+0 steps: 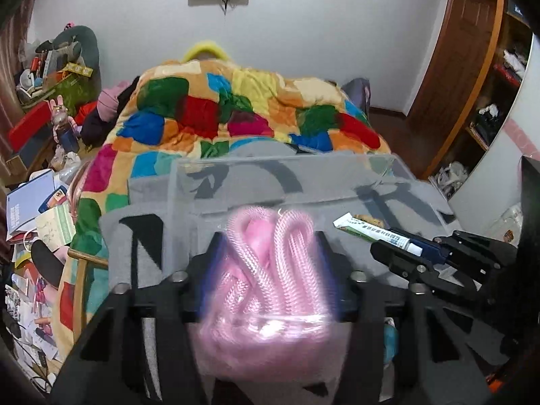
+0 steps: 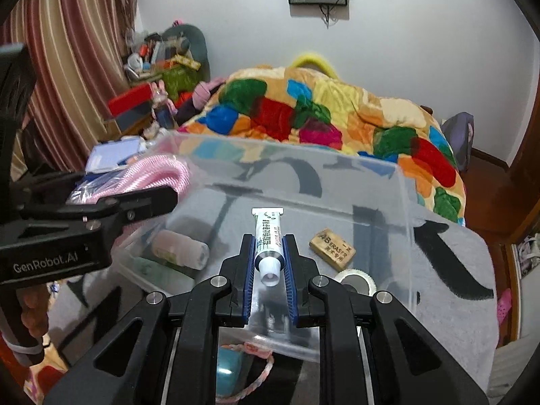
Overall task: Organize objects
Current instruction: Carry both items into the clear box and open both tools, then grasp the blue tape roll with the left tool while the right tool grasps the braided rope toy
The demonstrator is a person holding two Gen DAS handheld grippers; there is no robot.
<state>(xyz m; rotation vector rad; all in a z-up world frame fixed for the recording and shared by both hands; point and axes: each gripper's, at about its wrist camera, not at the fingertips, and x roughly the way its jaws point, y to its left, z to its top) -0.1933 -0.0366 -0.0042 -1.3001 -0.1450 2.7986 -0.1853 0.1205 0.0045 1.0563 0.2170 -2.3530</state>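
A clear plastic bin (image 2: pixel 403 202) stands on a grey mat in front of both grippers; it also shows in the left wrist view (image 1: pixel 270 165). My left gripper (image 1: pixel 270 246) is shut on a bagged pink braided rope (image 1: pixel 270 270), held just above the bin's near left rim; the rope also shows in the right wrist view (image 2: pixel 158 172). My right gripper (image 2: pixel 268 239) is shut on a white tube with a white cap (image 2: pixel 268 236), held over the bin's near side. From the left wrist view the right gripper (image 1: pixel 408 246) holds the tube (image 1: pixel 371 231) at the right.
Inside the bin lie an eraser (image 2: pixel 332 248), a tape roll (image 2: pixel 357 281) and a pale roll (image 2: pixel 180 248). A teal object (image 2: pixel 227 369) and a braided cord (image 2: pixel 256 381) lie under my right gripper. A bed with a patchwork quilt (image 2: pixel 320 111) is behind. Clutter fills the left side (image 1: pixel 37 222).
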